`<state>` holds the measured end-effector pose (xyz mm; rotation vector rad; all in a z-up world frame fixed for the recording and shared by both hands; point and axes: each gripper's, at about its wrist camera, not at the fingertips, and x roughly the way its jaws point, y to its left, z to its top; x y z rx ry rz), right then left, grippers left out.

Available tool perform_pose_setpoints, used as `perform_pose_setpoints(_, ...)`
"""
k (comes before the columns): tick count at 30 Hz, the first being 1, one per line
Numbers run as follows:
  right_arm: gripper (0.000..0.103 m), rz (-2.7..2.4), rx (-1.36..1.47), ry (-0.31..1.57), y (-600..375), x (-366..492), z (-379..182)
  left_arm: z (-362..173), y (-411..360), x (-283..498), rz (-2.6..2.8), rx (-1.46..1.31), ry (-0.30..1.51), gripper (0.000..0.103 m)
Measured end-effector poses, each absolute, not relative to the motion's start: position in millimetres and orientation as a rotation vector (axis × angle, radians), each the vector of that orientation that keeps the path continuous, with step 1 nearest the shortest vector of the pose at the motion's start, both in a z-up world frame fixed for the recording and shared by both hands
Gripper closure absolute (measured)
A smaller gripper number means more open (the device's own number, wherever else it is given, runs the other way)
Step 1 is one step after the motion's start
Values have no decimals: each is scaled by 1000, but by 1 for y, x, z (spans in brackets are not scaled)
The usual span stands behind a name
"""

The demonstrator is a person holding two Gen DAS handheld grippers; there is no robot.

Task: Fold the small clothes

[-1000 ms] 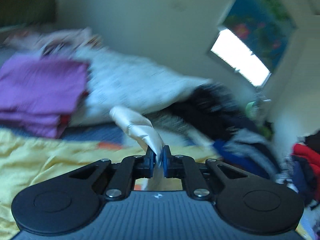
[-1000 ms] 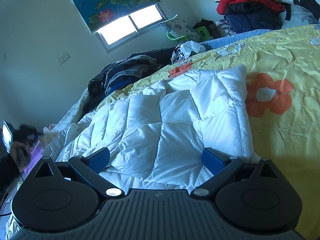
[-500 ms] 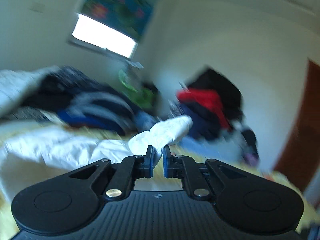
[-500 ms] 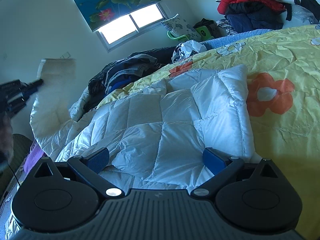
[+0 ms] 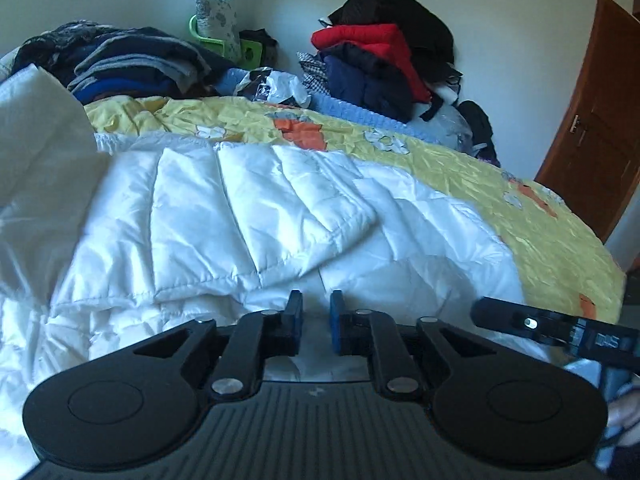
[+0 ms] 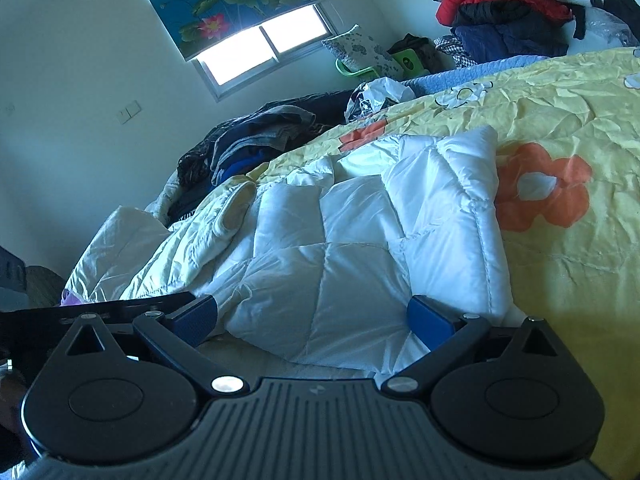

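Padded jacket [image 5: 280,216] on bed sheet [image 5: 520,216], clothes pile [image 5: 384,52] behind

Dim, bluish daylight enters through the glaring window [image 6: 262,46]; fisheye bends the edges, and the corners look perhaps slightly blurred.

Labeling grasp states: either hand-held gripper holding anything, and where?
Nothing held. Left hand-held gripper opening, empty, over white quilted jacket. Right hand-held gripper open, straddling the jacket's edge.
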<state>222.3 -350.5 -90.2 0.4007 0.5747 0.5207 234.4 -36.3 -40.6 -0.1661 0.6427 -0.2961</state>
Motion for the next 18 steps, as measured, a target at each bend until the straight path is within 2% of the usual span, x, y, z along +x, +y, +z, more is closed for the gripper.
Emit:
perform_pose_setpoints(2,1,522,400,577,-350,223,-90,-38,-34,221,-274,-154,592,67)
perform_pose_setpoints(4,1,523,400,579,-350,223,-90,-36,-26,196,-218,-160,486,23)
perform_pose_setpoints(5,1,524,401,580,-351,224,-90,-36,-20,183,-170,-162,407,17)
perform_pose_setpoints(8,1,526,409,582,-352,225,-90,-42,4,165,-51,-212,260,14)
perform_pose_setpoints(15,1,519,430,585,-353,228,-90,-79,61,164,65,-519,269,14)
perform_pose_setpoints(18,2,511,416,592,-352,227,-90,-85,74,167,63,-602,294,7)
